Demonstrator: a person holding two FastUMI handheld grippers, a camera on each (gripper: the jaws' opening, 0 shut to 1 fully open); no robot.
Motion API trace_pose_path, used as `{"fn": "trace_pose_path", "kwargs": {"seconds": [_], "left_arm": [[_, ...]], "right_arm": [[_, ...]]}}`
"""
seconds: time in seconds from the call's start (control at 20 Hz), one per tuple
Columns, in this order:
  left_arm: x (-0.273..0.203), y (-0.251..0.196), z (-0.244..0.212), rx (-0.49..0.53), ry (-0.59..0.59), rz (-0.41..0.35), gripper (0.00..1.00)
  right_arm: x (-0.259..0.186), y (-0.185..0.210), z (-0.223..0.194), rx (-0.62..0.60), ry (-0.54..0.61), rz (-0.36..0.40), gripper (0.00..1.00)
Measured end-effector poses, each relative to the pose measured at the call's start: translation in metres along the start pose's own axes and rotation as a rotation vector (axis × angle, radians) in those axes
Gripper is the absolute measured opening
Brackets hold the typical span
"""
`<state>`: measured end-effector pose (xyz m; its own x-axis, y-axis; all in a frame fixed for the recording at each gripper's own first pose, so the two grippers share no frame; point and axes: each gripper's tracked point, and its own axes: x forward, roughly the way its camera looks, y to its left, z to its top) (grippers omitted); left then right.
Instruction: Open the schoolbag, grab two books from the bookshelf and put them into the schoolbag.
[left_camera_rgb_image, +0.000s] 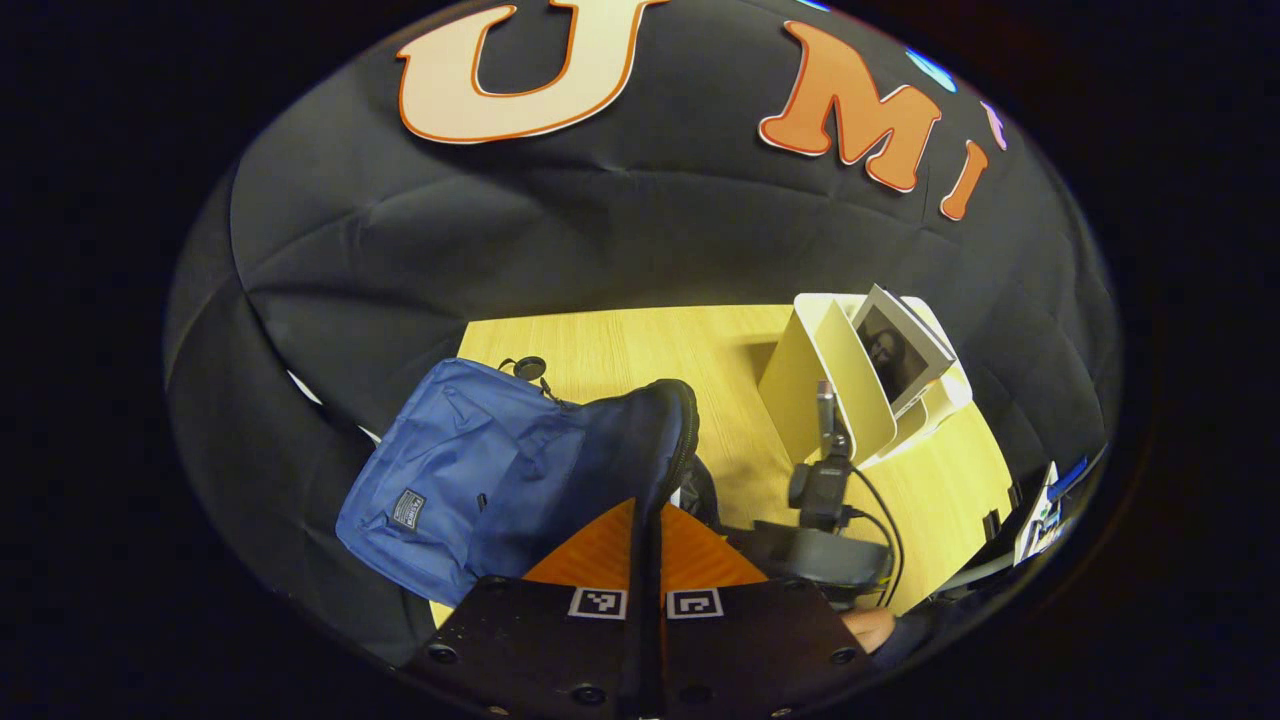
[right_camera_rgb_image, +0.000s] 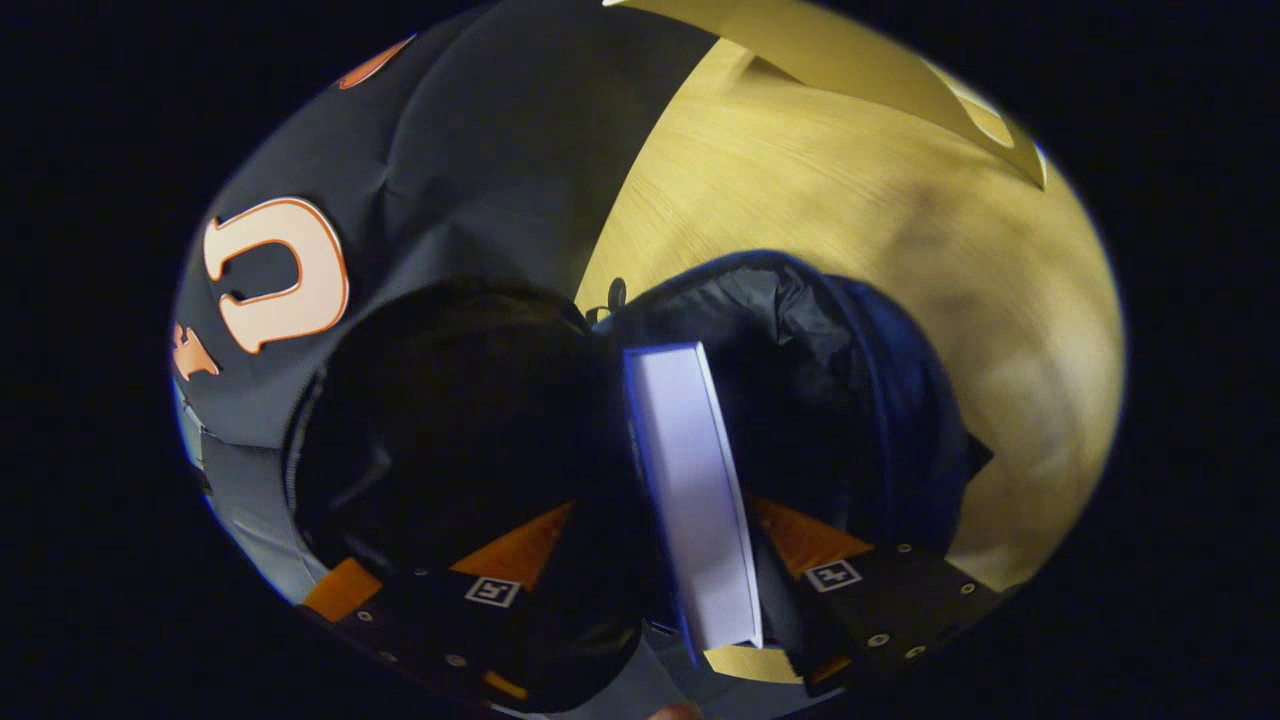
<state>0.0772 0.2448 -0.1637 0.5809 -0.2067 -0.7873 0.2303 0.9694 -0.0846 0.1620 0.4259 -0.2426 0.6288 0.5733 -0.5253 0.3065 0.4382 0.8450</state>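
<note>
The blue schoolbag lies on the wooden table with its mouth held up. My left gripper is shut on the bag's dark zippered flap and lifts it. In the right gripper view, my right gripper is shut on a book with a blue cover and white page edge. That book points down into the schoolbag's dark inside. My right gripper also appears beside the flap in the left gripper view, its fingertips hidden behind it. A white bookshelf holds another book leaning in it.
The bookshelf stands at the table's far right, a short way from the bag. Bare tabletop lies between them. A hand shows at the lower right. Some small items sit past the table's right edge.
</note>
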Motion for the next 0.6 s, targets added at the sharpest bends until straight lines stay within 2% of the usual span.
{"fn": "trace_pose_path", "kwargs": {"seconds": [0.1,0.15,0.2,0.3,0.5,0.6], "left_arm": [[0.0,0.001,-0.003,-0.012,0.004,-0.004,0.01],[0.001,0.001,-0.003,-0.018,0.002,-0.007,0.01],[0.001,0.002,-0.003,-0.021,0.002,-0.006,0.05],[0.001,0.003,-0.003,-0.021,0.003,-0.003,0.0],[0.003,0.0,-0.005,-0.005,0.006,0.005,0.0],[0.005,-0.003,-0.005,-0.001,0.009,0.006,0.0]], "right_arm": [[-0.021,-0.004,0.008,-0.026,-0.002,-0.022,0.96],[-0.032,-0.007,0.012,-0.035,-0.003,-0.031,0.82],[-0.044,-0.007,0.015,-0.044,-0.002,-0.035,0.97],[-0.073,-0.003,0.023,-0.082,-0.016,-0.027,0.97],[-0.145,0.003,0.061,-0.282,-0.137,-0.072,0.95],[-0.181,-0.008,0.09,-0.428,-0.222,-0.175,0.96]]}}
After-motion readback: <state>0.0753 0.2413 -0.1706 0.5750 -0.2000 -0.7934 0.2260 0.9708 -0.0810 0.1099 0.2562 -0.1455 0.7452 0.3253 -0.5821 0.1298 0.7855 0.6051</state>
